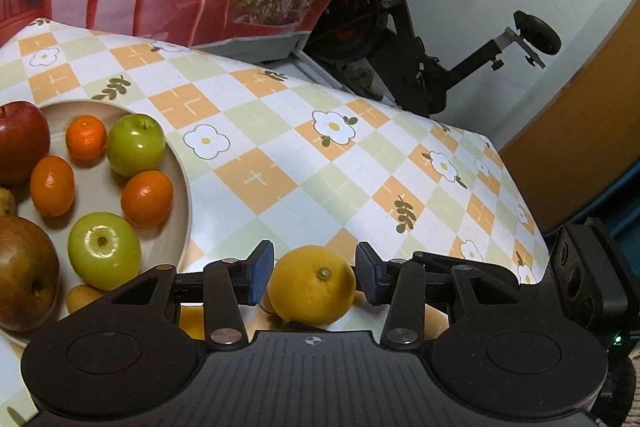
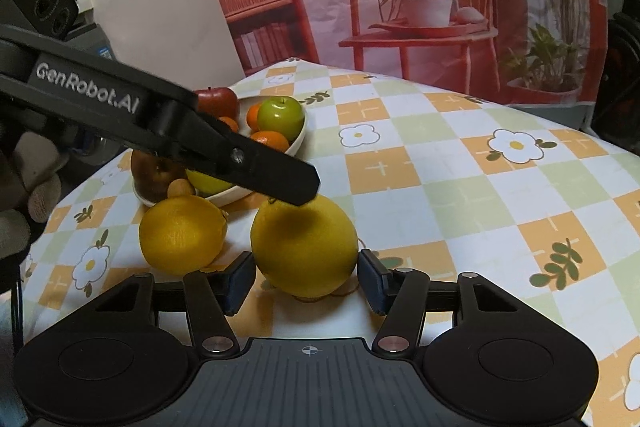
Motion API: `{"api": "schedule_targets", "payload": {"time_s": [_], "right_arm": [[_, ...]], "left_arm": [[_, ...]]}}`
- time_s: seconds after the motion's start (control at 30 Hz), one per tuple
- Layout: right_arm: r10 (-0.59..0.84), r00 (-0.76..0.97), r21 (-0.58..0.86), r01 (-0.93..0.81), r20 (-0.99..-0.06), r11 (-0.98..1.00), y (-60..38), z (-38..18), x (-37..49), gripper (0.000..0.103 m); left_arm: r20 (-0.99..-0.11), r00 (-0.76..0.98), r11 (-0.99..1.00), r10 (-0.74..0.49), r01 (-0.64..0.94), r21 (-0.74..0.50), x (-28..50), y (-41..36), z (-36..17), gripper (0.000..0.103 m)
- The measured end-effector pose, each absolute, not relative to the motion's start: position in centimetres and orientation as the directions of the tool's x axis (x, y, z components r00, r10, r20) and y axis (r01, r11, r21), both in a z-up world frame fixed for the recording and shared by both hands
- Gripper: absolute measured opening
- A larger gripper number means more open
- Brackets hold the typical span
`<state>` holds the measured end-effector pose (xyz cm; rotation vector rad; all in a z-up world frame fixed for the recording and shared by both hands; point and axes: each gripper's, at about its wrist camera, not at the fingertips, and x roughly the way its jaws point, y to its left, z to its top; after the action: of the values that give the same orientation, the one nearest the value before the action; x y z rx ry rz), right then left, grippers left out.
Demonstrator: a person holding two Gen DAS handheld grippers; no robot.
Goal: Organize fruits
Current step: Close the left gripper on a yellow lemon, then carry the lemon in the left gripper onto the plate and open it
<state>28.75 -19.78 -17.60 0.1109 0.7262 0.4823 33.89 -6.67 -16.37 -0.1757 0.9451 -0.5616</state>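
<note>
Right wrist view, two lemons (image 2: 182,233), one bowl (image 2: 298,143)

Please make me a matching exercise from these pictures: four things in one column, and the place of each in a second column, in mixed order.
Things:
1 lemon
2 red apple
3 plate
4 exercise bike

Places:
a on the plate
b beyond the table
c between the jaws
d under the apples

Pairs: 1-c, 2-a, 3-d, 4-b
</note>
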Motion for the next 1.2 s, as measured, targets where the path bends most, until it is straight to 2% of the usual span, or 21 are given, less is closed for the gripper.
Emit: {"api": "schedule_targets", "payload": {"time_s": [0.37,0.87,1.2], "right_arm": [[0.456,0.639,0.264,-0.378,-0.62,0.887,-19.4,-17.3,29.5,0.051],[0.513,0.653,0.172,-0.514,-0.557,0.84,-13.5,-10.0,34.0,0.052],[0.512,0.608,0.114,-0.571,-0.606,0.813,-7.4,-9.9,38.6,0.051]], "left_arm": [[-0.713,0.454,0.841,-0.535,0.371,-0.395,34.4,-6.2,-17.0,0.042],[-0.602,0.595,0.846,-0.533,0.348,-0.404,35.0,1.6,-10.2,0.041],[-0.609,0.636,0.874,-0.475,0.262,-0.408,36.7,5.8,-10.4,0.041]]}}
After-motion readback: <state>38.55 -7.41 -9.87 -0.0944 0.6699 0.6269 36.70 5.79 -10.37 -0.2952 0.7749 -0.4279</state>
